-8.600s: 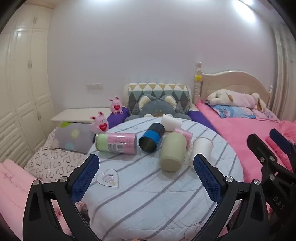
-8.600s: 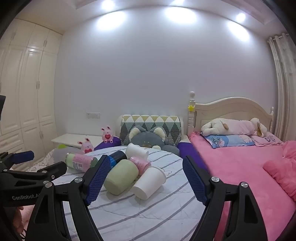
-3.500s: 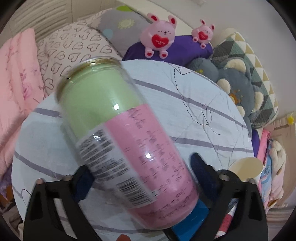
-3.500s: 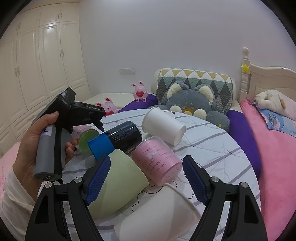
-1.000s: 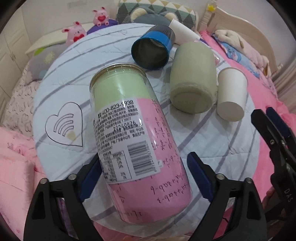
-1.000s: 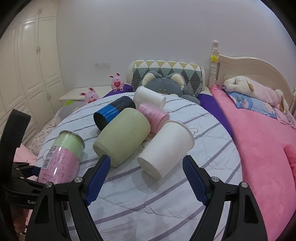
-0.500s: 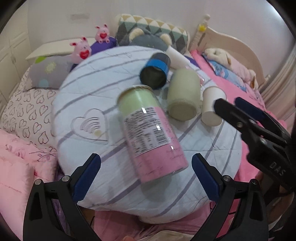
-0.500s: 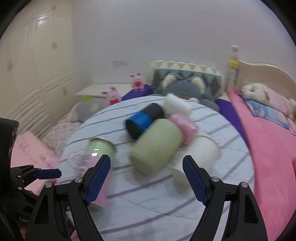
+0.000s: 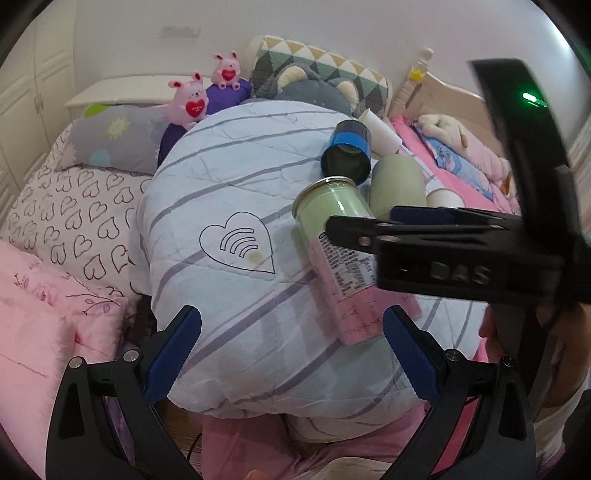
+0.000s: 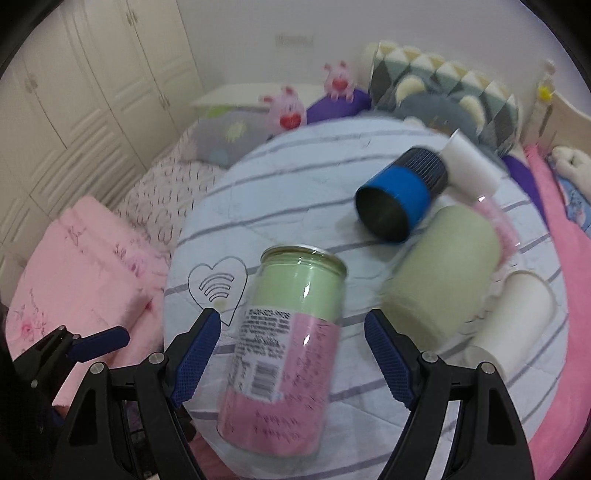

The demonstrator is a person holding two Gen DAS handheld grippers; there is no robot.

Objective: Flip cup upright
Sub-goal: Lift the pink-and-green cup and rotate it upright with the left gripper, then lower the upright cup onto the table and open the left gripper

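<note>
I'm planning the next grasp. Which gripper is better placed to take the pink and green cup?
Right. The right gripper is open with the pink and green cup between its fingers; the left gripper is open beside it.

Walls: a plain white wall (image 9: 332, 33) is running behind the beds, carrying a pale switch plate (image 10: 294, 38).
Wardrobe: cream panelled wardrobe doors (image 10: 92, 85) are lining the left side of the room.
Counter: a round counter is wearing a pale blue quilted cover (image 9: 236, 177) with grey stripes and a heart outline (image 9: 238, 242) near its left edge.
Beds: a bed with heart-print bedding (image 9: 74, 214) is lying past the counter's left edge; a cream wooden headboard (image 9: 443, 96) is rising over pink bedding (image 9: 458, 177) at the right.
Shelf: a white ledge (image 9: 122, 92) is sitting beneath the wall.
Floor: wood boards (image 9: 181, 424) are showing under the counter's near edge.
</note>
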